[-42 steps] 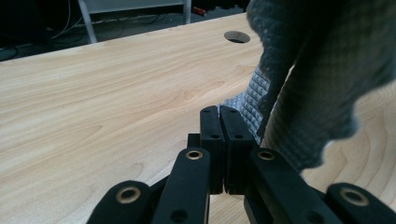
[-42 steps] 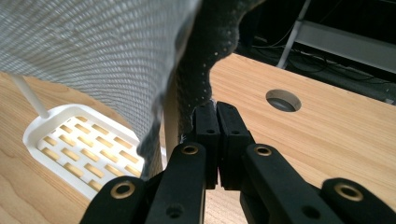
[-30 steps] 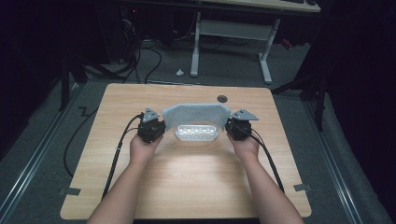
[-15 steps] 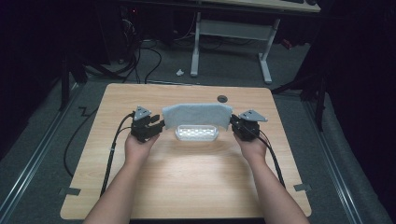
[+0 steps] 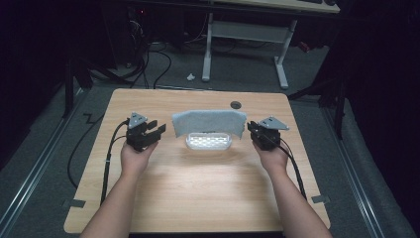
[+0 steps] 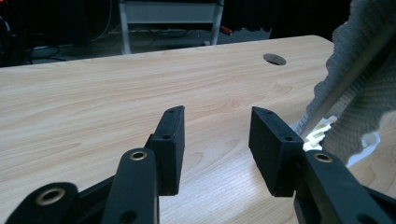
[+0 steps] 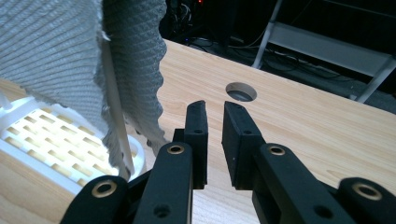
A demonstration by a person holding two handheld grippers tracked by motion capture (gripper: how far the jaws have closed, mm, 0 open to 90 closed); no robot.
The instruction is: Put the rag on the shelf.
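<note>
A grey knitted cloth [image 5: 208, 121] hangs over a thin white rod [image 7: 114, 116] above a white slotted basket [image 5: 209, 142] at the middle of the table. My left gripper [image 5: 158, 130] is to the cloth's left and clear of it. Its jaws have just been opening and stand wide with nothing between them [image 6: 217, 116]. The cloth [image 6: 369, 84] and basket [image 6: 322, 133] show at the right edge of the left gripper view. My right gripper [image 5: 251, 130] is just right of the cloth. Its jaws have also been opening and stand a narrow gap apart, empty [image 7: 214, 106]. The cloth [image 7: 56, 51] hangs to their left.
The light wooden table [image 5: 198, 188] has a round cable hole [image 5: 236, 104] behind the cloth. Black cables trail from both grippers off the front edge. A white desk frame [image 5: 282, 59] stands on the floor beyond the table.
Both grippers were at the cloth's ends and have drawn outward, away from it. Their jaws have opened, and the cloth now hangs free over the basket.
</note>
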